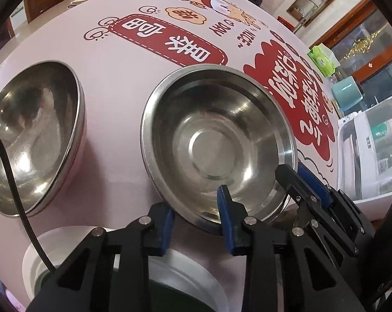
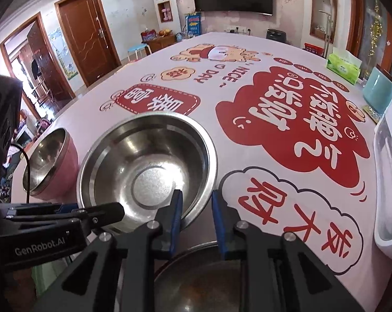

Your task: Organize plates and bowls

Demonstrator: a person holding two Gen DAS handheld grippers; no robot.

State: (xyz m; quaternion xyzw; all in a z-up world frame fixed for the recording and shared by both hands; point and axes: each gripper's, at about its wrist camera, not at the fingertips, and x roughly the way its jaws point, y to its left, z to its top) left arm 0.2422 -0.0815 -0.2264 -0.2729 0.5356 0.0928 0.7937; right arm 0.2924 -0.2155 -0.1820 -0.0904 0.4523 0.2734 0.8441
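Two steel bowls [image 1: 216, 140] [image 1: 32, 135]; two grippers [image 1: 196, 208] [image 2: 196, 208] straddling one's rim.

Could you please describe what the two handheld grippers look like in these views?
Both look alike. The left gripper and right gripper have matte black angular linkage bodies with silver round pivot pins and blue pads lining the fingers. The left gripper's body bears white "GenRobot.AI" lettering, seen from the right wrist, and a thin black cable runs beside it.

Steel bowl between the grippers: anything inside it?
Nothing is in the steel bowl: bare metal and reflections. The left gripper and right gripper each have one finger inside the near rim, covering small patches there.
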